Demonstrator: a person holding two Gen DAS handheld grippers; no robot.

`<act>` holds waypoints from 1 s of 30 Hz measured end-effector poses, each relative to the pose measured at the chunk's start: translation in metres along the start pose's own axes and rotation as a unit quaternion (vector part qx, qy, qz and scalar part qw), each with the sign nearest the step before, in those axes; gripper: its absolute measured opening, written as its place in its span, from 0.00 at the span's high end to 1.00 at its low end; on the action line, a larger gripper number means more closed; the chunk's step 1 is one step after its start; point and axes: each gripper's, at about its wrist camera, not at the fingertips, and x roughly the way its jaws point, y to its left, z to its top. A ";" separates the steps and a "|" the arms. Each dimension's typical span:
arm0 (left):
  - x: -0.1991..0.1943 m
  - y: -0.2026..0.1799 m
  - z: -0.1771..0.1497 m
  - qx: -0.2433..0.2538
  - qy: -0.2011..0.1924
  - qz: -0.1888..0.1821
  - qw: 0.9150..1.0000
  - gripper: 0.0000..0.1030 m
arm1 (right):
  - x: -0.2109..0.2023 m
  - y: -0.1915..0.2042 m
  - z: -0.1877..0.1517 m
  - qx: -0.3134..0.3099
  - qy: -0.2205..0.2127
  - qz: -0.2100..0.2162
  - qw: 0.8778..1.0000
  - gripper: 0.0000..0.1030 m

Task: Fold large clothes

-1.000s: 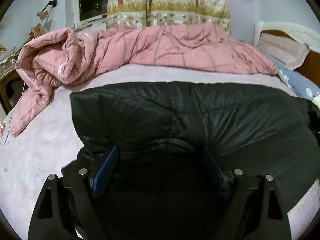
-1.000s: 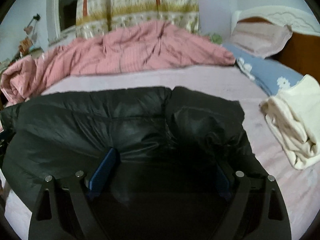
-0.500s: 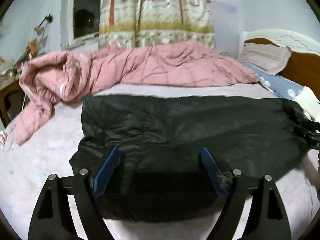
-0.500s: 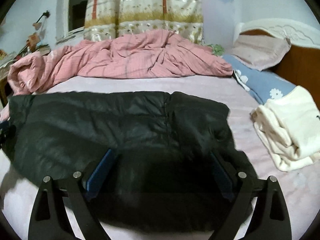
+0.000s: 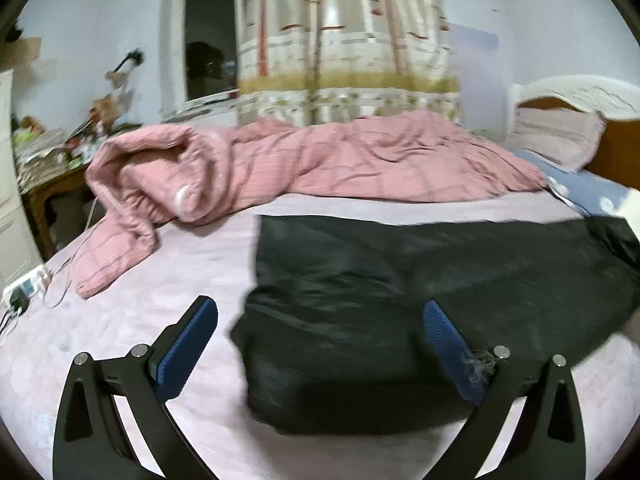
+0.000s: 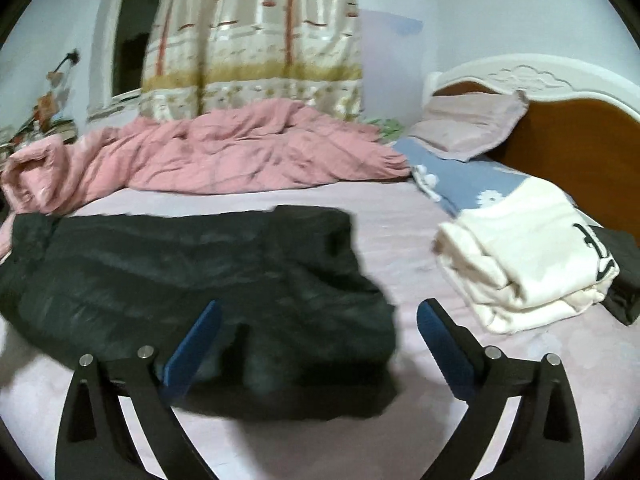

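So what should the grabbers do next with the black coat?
Probably reach back down to the black coat's near edge and fold again: it lies flat but wide on the bed, and both grippers' jaws are opening, gripping nothing.

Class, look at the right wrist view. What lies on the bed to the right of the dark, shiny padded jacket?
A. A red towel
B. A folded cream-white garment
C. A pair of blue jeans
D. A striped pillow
B: a folded cream-white garment rests on the pink bedsheet, apart from the dark, shiny padded jacket and to its right, near the wooden headboard.
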 end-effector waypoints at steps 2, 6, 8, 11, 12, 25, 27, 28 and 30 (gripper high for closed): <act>0.006 0.017 0.004 -0.024 0.001 -0.005 1.000 0.01 | 0.003 -0.012 0.004 0.012 0.004 0.010 1.000 0.04; 0.027 0.039 0.012 -0.057 0.024 -0.056 0.997 0.20 | 0.008 -0.033 0.017 0.057 0.009 0.068 0.996 0.15; 0.041 0.044 0.012 -0.072 0.046 -0.065 0.994 0.20 | 0.018 -0.038 0.020 0.078 0.015 0.075 0.994 0.15; 0.062 0.050 0.006 -0.103 0.084 -0.072 0.988 0.20 | 0.039 -0.043 0.020 0.104 0.037 0.085 0.990 0.15; 0.069 0.051 0.003 -0.110 0.099 -0.072 0.986 0.20 | 0.051 -0.044 0.018 0.111 0.056 0.098 0.987 0.15; 0.048 0.070 0.013 -0.151 0.037 -0.020 0.988 0.45 | 0.033 -0.023 0.027 0.063 -0.032 -0.004 0.997 0.46; 0.032 0.059 0.029 -0.118 0.000 -0.061 0.991 0.50 | 0.022 -0.019 0.038 0.070 -0.048 0.072 0.994 0.76; 0.027 0.050 0.036 -0.092 -0.012 -0.077 0.993 0.56 | 0.020 -0.014 0.043 0.067 -0.049 0.097 0.992 0.84; 0.026 0.032 0.047 -0.045 -0.017 -0.099 0.994 0.65 | 0.020 0.000 0.049 0.049 -0.046 0.131 0.989 0.94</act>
